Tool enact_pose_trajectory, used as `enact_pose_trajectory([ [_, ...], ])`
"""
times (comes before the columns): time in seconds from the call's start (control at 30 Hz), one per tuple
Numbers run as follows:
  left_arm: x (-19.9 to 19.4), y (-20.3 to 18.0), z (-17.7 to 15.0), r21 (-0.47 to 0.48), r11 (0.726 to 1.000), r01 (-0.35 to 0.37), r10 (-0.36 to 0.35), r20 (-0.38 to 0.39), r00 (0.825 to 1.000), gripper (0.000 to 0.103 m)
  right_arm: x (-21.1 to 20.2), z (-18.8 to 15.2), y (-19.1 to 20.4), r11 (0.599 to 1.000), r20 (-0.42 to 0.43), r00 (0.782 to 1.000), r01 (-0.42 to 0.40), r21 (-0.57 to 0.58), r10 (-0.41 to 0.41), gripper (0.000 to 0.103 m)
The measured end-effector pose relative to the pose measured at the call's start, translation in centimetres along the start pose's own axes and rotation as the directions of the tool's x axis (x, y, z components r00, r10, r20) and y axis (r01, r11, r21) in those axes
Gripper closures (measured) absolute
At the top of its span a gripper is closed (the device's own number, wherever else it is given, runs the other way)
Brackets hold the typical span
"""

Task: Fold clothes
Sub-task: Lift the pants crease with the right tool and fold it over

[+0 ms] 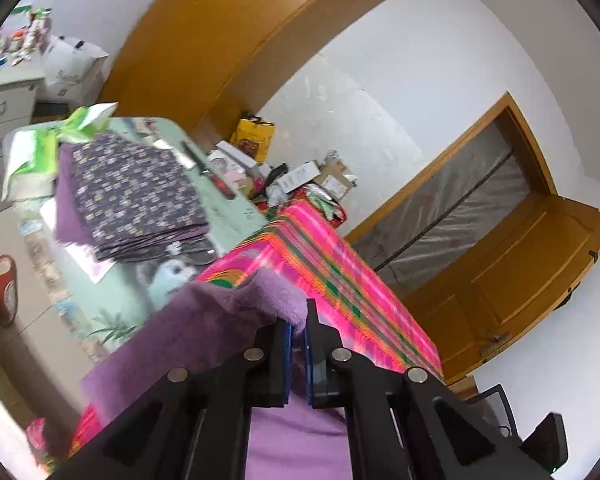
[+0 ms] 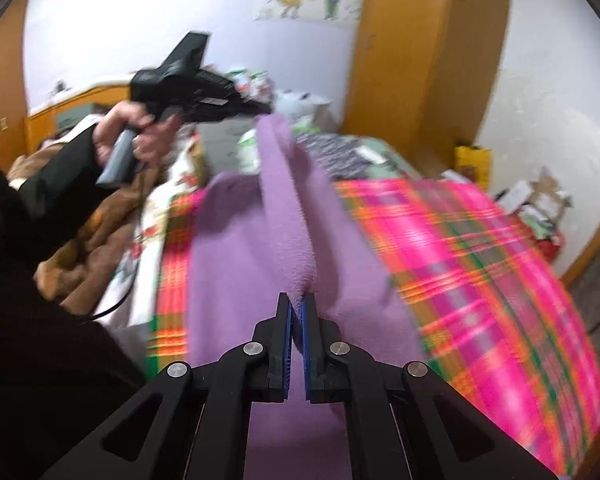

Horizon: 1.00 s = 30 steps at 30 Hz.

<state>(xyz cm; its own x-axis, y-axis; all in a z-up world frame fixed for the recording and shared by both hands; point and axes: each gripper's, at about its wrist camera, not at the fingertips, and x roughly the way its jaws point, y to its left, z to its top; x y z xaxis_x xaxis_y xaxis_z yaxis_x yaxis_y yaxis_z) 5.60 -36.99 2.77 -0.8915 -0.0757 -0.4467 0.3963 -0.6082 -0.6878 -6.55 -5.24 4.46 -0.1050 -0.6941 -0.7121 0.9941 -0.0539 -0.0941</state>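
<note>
Between the blue pads of my right tongs (image 2: 297, 308) sits a pinched ridge of the purple fleece garment (image 2: 236, 264), clenched tight, with the cloth rising away from them in a raised fold. My left tongs (image 1: 298, 320) are likewise clamped on a fuzzy edge of that same fleece, lifted clear of the bed. Under the garment lies the pink plaid blanket (image 2: 480, 264), and the fleece's lower part drapes down onto it, spread loosely with nothing like a tidy rectangle showing.

Left of the garment, in the right wrist view, my left hand (image 2: 140, 136) grips the handle of the other tool above a brown blanket (image 2: 84, 240).

Beyond the fleece, on the mint-green sheet (image 1: 236, 216), rests a flat stack: a dark patterned cloth (image 1: 136, 196) squared up on top of something purple (image 1: 66, 216), which I judge to be pieces already folded.

As I read it, this garment is mid-fold, held at two points and hanging between them; bringing its edges together and laying it flat is left, then stacking it.
</note>
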Motion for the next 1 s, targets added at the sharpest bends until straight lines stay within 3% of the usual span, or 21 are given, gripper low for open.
enact_pose_trajectory([
  [0.1, -0.2, 3.2, -1.6, -0.046, 0.998, -0.05, 0.048, -0.038, 0.998, 0.098, 3.2, -1.2, 1.7, 0.997, -0.064, 0.996, -0.069, 0.016, 0.07, 0.099],
  [0.3, 1.3, 8.3, -4.1, -0.122, 0.986, -0.117, 0.101, -0.126, 0.987, 0.098, 8.3, -3.4, 2.2, 0.988, -0.159, 0.977, -0.126, 0.091, 0.139, 0.099],
  [0.53, -0.5, 7.4, -3.5, -0.076, 0.995, -0.07, 0.064, -0.077, 0.995, 0.098, 6.7, -2.2, 2.3, 0.989, -0.12, 0.984, -0.121, 0.082, 0.13, 0.099],
  [0.73, 0.3, 9.3, -4.5, -0.112, 0.989, -0.093, 0.079, -0.126, 0.989, 0.098, 8.1, -3.5, 2.7, 0.985, -0.163, 0.975, -0.133, 0.111, 0.15, 0.098],
  [1.0, -1.2, 9.0, -3.9, -0.076, 0.995, -0.069, 0.063, -0.08, 0.995, 0.098, 7.1, -2.8, 2.6, 0.983, -0.111, 0.981, -0.149, 0.11, 0.161, 0.099],
])
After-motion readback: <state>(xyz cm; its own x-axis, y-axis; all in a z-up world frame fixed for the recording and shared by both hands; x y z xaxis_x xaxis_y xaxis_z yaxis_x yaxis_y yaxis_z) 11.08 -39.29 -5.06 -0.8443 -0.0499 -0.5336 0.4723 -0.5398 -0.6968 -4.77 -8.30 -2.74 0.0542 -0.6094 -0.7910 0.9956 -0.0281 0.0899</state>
